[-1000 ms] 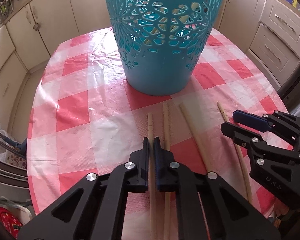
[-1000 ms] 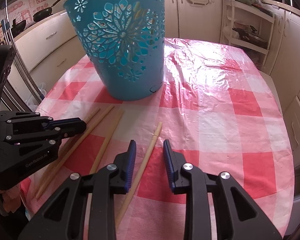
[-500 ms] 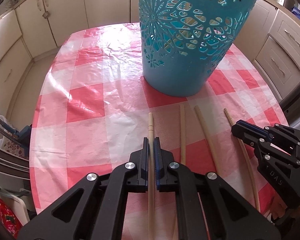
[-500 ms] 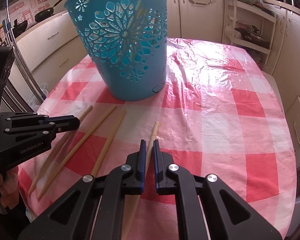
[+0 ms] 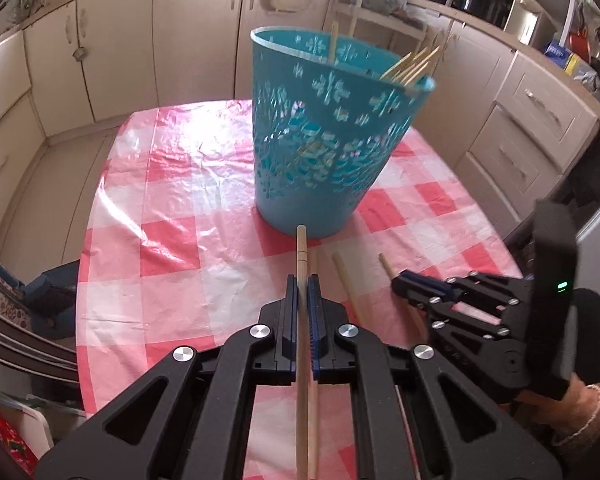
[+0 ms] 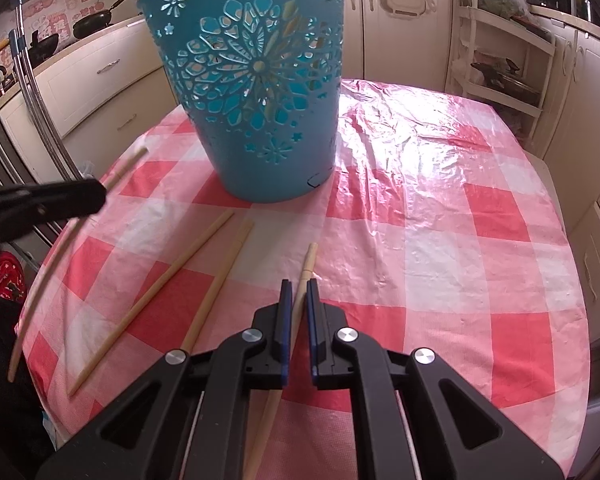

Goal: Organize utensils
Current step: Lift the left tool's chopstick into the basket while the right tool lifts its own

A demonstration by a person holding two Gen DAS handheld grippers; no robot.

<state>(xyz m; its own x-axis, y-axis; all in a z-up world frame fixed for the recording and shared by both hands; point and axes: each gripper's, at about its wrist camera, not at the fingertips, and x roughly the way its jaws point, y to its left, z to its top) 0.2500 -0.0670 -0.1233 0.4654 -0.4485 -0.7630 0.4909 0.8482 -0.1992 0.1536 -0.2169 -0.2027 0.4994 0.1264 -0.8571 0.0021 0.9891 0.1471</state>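
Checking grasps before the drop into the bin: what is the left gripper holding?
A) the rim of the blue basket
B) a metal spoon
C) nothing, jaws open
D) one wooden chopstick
D: the left gripper is shut on a single chopstick that runs between its pads.

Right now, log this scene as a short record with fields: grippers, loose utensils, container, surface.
left gripper: shut on a wooden chopstick, lifted off the cloth
right gripper: shut on another chopstick, low at the cloth
loose chopsticks: two lie on the cloth between the grippers
basket: teal, openwork, upright, more sticks poking out of its rim
table: covered by a red and white check cloth under clear plastic
left to do: both held chopsticks and the two loose ones are outside the basket
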